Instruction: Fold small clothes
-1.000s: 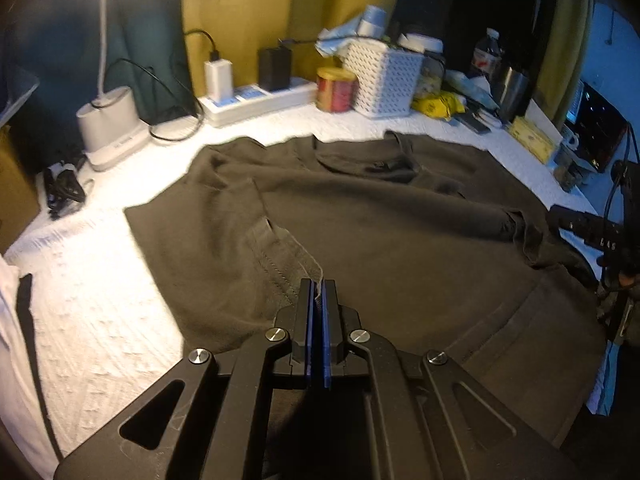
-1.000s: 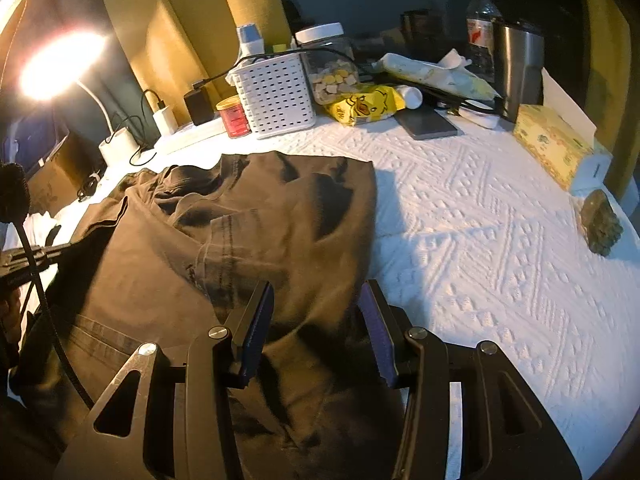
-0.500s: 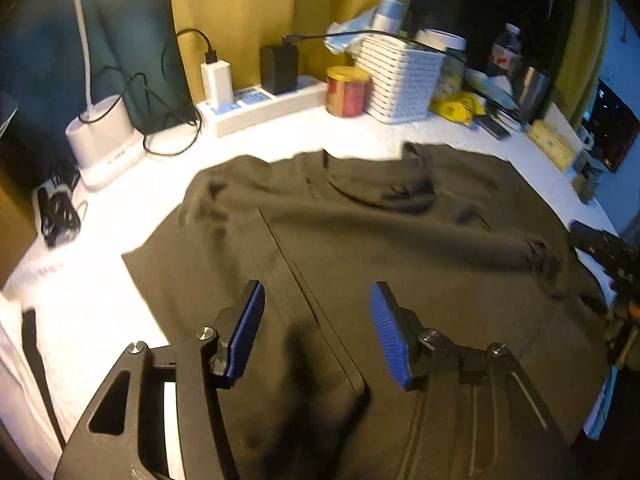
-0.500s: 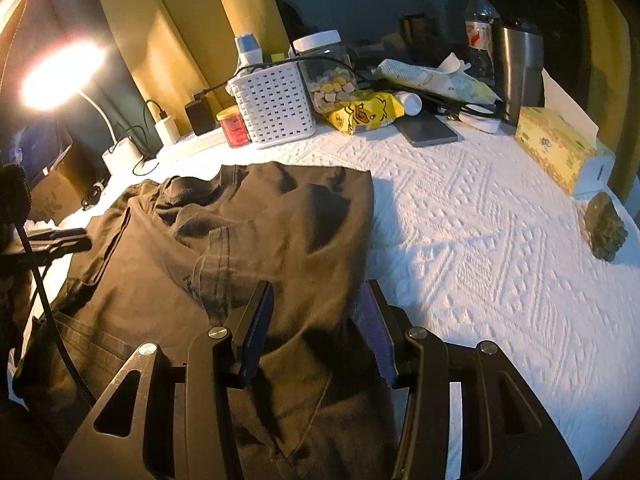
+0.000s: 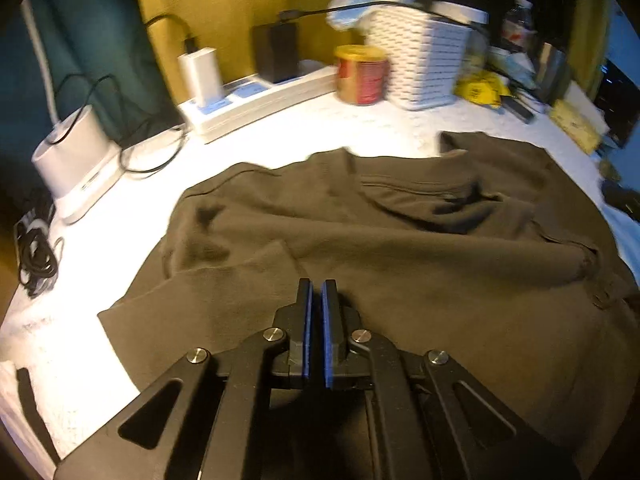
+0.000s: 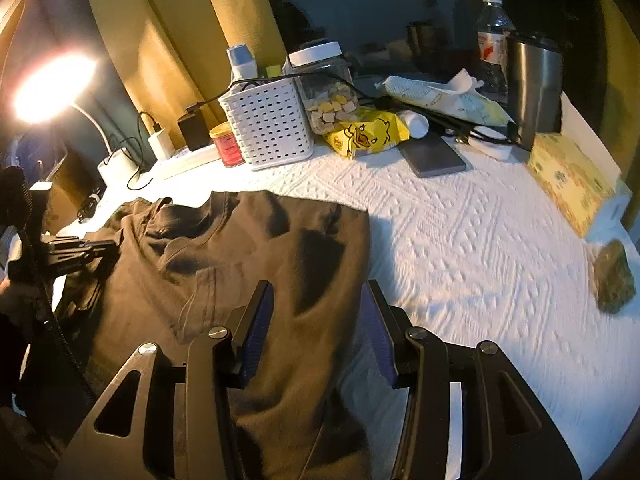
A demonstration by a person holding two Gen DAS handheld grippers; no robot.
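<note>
A dark olive T-shirt [image 5: 400, 260] lies spread on the white textured table cover [image 6: 480, 248], neckline toward the clutter at the back. Its left sleeve lies turned in over the body. My left gripper [image 5: 316, 286] is shut, its blue pads together with the tips down on the shirt's lower left part; I see no cloth between them. In the right wrist view the left gripper [image 6: 112, 246] reaches in from the left edge over the shirt [image 6: 248, 264]. My right gripper [image 6: 318, 300] stands open above the shirt's right edge, and the cloth runs beneath the fingers untouched.
Along the back stand a white basket [image 6: 268, 132], a red tin [image 6: 228, 146], a power strip [image 5: 256, 100] with chargers and a lamp base [image 5: 76, 160]. At the right are a steel tumbler [image 6: 534, 88], a tissue box [image 6: 572, 184] and a brown lump [image 6: 614, 280].
The left gripper let go of the sleeve edge, opened wide, then shut again as it moved across the shirt. The right gripper stayed open and drifted slightly.
</note>
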